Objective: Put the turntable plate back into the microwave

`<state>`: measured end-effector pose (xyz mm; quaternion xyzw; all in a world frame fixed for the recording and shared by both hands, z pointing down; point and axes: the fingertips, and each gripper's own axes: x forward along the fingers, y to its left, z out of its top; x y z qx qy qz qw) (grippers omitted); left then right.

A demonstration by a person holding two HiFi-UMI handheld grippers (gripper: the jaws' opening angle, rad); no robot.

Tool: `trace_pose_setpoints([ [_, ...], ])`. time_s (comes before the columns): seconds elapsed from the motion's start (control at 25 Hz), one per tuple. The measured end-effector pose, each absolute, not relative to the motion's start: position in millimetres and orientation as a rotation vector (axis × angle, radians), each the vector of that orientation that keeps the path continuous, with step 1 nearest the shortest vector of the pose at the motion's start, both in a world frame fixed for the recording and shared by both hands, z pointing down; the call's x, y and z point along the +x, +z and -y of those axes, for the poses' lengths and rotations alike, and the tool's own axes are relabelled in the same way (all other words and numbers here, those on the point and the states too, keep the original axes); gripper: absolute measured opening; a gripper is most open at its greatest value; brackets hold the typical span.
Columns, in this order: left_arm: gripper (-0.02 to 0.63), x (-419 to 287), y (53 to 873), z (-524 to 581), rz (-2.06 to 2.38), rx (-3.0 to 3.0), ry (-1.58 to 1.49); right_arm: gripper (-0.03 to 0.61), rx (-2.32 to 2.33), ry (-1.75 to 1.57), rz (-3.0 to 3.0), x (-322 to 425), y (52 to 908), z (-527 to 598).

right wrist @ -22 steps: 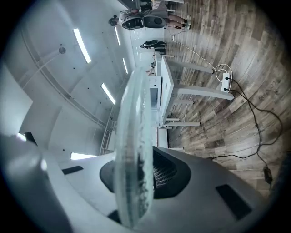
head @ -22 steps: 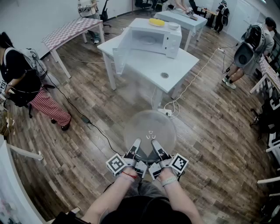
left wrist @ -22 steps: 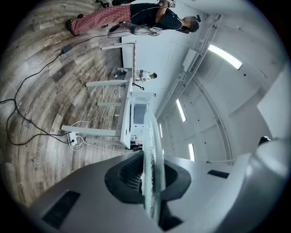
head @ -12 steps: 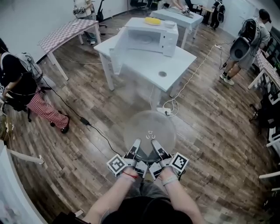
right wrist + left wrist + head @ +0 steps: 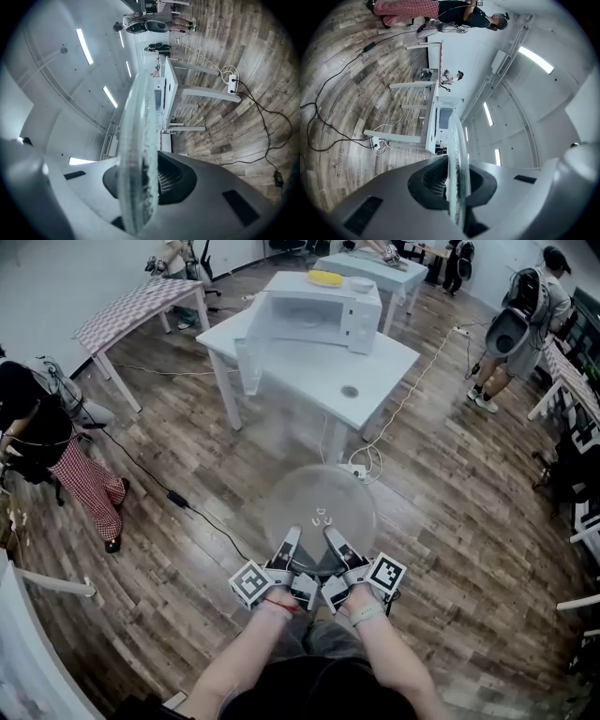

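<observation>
Turntable plate (image 5: pixel 321 507), a clear round glass disc, is held out roughly level over the floor at 6 o'clock in the head view, well short of the table. Its near rim is pinched from both sides. The left gripper (image 5: pixel 290 542) grips it at about 7 o'clock on the rim, and the right gripper (image 5: pixel 334 542) at about 5 o'clock. Each gripper view shows the plate edge-on (image 5: pixel 457 178) (image 5: pixel 136 159) with the ridged pads closed onto the glass.

Under the plate lies a brown wood-plank floor (image 5: pixel 187 549). A white power strip (image 5: pixel 354 472) sits on the floor just beyond the plate's far rim, with pale cables trailing off it.

At 12 o'clock stands a white square table (image 5: pixel 384 362) carrying a white box-shaped microwave (image 5: pixel 366 329). Its see-through door (image 5: pixel 249 362) is swung open to the left. A small round grey piece (image 5: pixel 350 390) rests on the tabletop at 5 o'clock from the microwave. A yellow object (image 5: pixel 325 278) and a white bowl (image 5: pixel 361 284) sit on the microwave's top.

A checked-top table (image 5: pixel 127 310) stands at 10 o'clock. A person in red checked trousers (image 5: pixel 84 484) is at 9 o'clock and a person wearing a backpack (image 5: pixel 516 329) at 2 o'clock. The walls are white, with long strip lights (image 5: pixel 536 59) overhead.
</observation>
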<state>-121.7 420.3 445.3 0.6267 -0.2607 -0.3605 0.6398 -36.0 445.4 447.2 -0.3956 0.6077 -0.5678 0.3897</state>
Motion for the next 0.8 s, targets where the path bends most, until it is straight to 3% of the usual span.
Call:
trace_pose_setpoints([
  [0.8, 0.029, -115.7, 452.8, -359.0, 0.621, 1.401, -0.837, 0.069, -0.982, -1.481, -1.546, -30.8, 455.5, -380.9],
])
